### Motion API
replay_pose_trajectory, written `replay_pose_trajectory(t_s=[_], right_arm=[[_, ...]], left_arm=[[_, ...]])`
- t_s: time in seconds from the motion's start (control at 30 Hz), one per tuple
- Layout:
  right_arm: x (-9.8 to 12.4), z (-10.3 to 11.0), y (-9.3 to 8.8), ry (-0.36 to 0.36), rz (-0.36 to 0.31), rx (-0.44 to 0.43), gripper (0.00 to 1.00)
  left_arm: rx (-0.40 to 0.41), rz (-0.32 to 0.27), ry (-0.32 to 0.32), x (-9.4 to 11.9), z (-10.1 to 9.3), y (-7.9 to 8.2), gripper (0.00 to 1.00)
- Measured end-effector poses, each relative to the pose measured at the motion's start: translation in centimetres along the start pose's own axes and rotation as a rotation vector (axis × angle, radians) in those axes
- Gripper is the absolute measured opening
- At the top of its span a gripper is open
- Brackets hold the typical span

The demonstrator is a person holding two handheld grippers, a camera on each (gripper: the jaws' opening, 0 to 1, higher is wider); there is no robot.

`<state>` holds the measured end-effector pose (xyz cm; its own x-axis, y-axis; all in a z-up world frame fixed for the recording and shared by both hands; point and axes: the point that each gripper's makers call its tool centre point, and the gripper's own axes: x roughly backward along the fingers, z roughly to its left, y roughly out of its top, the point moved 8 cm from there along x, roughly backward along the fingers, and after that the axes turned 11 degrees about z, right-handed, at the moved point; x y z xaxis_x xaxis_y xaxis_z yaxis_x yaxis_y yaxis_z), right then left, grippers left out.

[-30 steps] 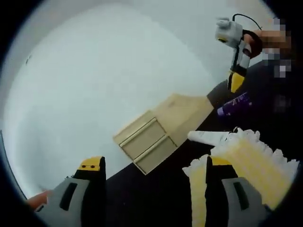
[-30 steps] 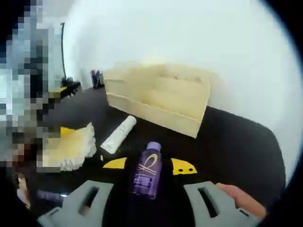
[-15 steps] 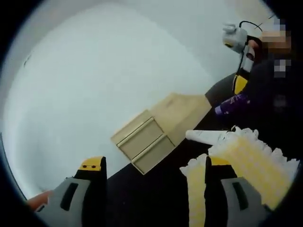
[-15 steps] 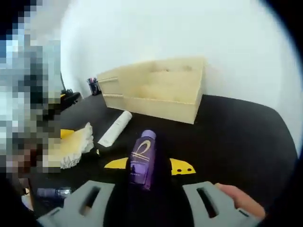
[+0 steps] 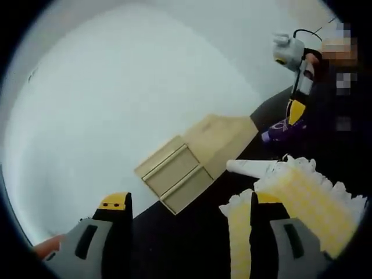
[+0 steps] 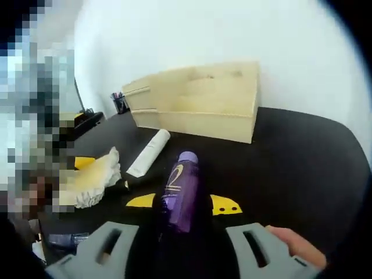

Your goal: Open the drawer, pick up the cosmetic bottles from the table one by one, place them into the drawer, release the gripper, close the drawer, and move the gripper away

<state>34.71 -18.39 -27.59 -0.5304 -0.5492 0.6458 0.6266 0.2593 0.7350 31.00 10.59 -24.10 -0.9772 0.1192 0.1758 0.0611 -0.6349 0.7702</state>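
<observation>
Right gripper view: right gripper (image 6: pixel 177 204), grey with yellow-tipped jaws, pinching a glossy purple plastic cosmetic bottle (image 6: pixel 179 190) with a gold emblem and a paler lilac cap; the bottle lies along the jaws, cap pointing away, raised above a matte black tabletop (image 6: pixel 290 157). A fingertip (image 6: pixel 293 244) of the person shows at the gripper's lower right. Beyond the jaws on the tabletop: a white cylindrical tube (image 6: pixel 149 153) lying on its side, and near it a pale yellow frilled cloth (image 6: pixel 93 179). A small bluish bottle (image 6: pixel 67 239), blurred, sits at lower left. Further back, a light unpainted wooden drawer cabinet (image 6: pixel 200 99) stands against a plain white wall (image 6: pixel 232 35), with a dark pen holder (image 6: pixel 120 102) beside its far end. Left gripper view: left gripper (image 5: pixel 185 221), same grey and yellow build, jaws spread wide apart with nothing between them, held above the black tabletop (image 5: pixel 192 238). The yellow cloth (image 5: pixel 302 203) lies just past its right jaw, the white tube (image 5: pixel 250 168) touching the cloth's far edge. The wooden cabinet (image 5: pixel 192 160) shows two drawer fronts, both closed. The right gripper (image 5: pixel 295 110) appears at upper right with the purple bottle (image 5: pixel 282 129) in it, near the cabinet, white wall (image 5: pixel 116 104) behind.
</observation>
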Motion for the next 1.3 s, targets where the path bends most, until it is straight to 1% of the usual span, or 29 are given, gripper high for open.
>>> replay_pose_trajectory(t_s=[0.13, 0.23, 0.3, 0.4, 0.63, 0.73, 0.77, 0.8, 0.87, 0.9, 0.93, 0.97, 1.0, 1.03, 1.07, 1.1, 1.13, 1.17, 1.3], right_arm=[[-0.6, 0.7, -0.1, 0.015, 0.003, 0.002, 0.27], [-1.1, 1.4, -0.2, 0.012, 0.015, 0.026, 0.26], [-1.2, 1.5, -0.1, -0.026, 0.017, 0.066, 0.26], [-1.4, 1.7, -0.1, -0.057, 0.018, 0.105, 0.26], [-1.7, 1.3, 0.2, -0.106, 0.019, 0.138, 0.25], [-1.7, 1.4, 0.3, -0.137, 0.024, 0.176, 0.24], [-1.7, 1.5, 0.4, -0.144, 0.025, 0.186, 0.24], [-1.7, 1.5, 0.4, -0.154, 0.026, 0.202, 0.24], [-1.6, 1.7, 0.4, -0.175, 0.027, 0.233, 0.24], [-1.6, 1.7, 0.4, -0.184, 0.028, 0.246, 0.24], [-1.6, 1.8, 0.4, -0.191, 0.029, 0.251, 0.24], [-1.6, 1.8, 0.4, -0.200, 0.029, 0.260, 0.24], [-1.6, 1.8, 0.4, -0.206, 0.028, 0.267, 0.24], [-1.6, 1.9, 0.4, -0.213, 0.027, 0.276, 0.24], [-1.6, 1.9, 0.5, -0.218, 0.026, 0.282, 0.24], [-1.5, 1.9, 0.5, -0.223, 0.025, 0.286, 0.24], [-1.5, 1.9, 0.5, -0.227, 0.024, 0.292, 0.24], [-1.5, 1.8, 0.6, -0.229, 0.025, 0.297, 0.24], [-1.2, 1.7, 0.6, -0.237, 0.036, 0.306, 0.23]], left_arm=[[0.000, -0.002, -0.007, 0.0, -0.1, 0.1, 0.77], [-0.002, -0.003, -0.008, 0.0, -0.2, 0.1, 0.77], [0.003, -0.005, -0.011, 0.0, -0.2, 0.2, 0.77], [-0.004, -0.002, -0.006, 0.0, -0.2, 0.1, 0.77], [-0.008, 0.004, -0.011, -0.1, -0.4, 0.0, 0.76], [0.000, 0.005, -0.029, -0.1, -0.5, -0.1, 0.73], [0.053, -0.004, -0.064, -0.2, -0.8, -0.1, 0.72], [0.111, -0.003, -0.116, -0.1, -0.9, -0.1, 0.71], [0.212, -0.015, -0.204, -0.1, -1.2, -0.1, 0.73], [0.239, -0.022, -0.247, 0.0, -1.3, 0.0, 0.77], [0.270, -0.059, -0.321, 0.1, -1.6, 0.3, 0.81], [0.339, -0.053, -0.339, 0.0, -1.6, 0.3, 0.86], [0.375, -0.053, -0.379, 0.1, -1.7, 0.4, 0.87], [0.403, -0.062, -0.405, 0.1, -1.8, 0.4, 0.87], [0.437, -0.062, -0.407, 0.1, -1.6, 0.3, 0.86], [0.470, -0.062, -0.427, 0.0, -1.3, 0.2, 0.85], [0.493, -0.066, -0.443, -0.1, -1.2, 0.1, 0.85], [0.507, -0.061, -0.444, -0.2, -1.1, 0.0, 0.85], [0.516, -0.060, -0.443, -0.2, -1.1, -0.2, 0.83]])
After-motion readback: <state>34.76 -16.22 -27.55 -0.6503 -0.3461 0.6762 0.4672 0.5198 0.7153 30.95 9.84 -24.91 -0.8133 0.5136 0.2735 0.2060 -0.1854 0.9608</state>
